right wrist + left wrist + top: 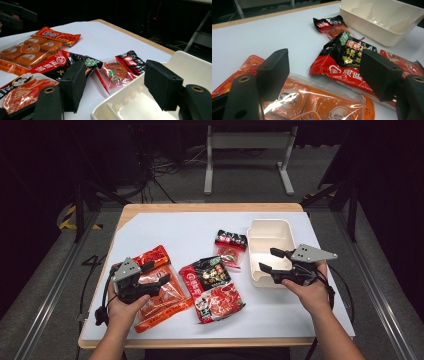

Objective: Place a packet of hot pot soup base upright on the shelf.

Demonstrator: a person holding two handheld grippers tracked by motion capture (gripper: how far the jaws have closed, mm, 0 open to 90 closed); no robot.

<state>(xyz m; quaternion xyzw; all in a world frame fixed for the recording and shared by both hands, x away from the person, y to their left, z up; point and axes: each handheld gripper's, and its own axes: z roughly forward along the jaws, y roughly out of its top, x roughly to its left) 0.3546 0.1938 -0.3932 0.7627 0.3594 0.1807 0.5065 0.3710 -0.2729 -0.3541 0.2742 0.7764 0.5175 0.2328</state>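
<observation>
My left gripper [157, 271] [325, 58] hovers open just above an orange snack packet [162, 295] [317, 105] at the table's left, with nothing between its pads. My right gripper [268, 260] [116, 68] is open too and hangs over the near left corner of a cream divided tray [272, 237] [200, 72]. Between the two lies a large red-and-black packet [212, 287] [344, 62] [50, 72]. A small red-and-black packet [230, 246] [330, 25] [120, 68] lies just left of the tray.
A white sheet [190, 230] covers the wooden table, with bare room at the back and near the front right. A white metal stand [247, 155] and cables sit on the floor beyond. The tray [382, 22] has inner dividers.
</observation>
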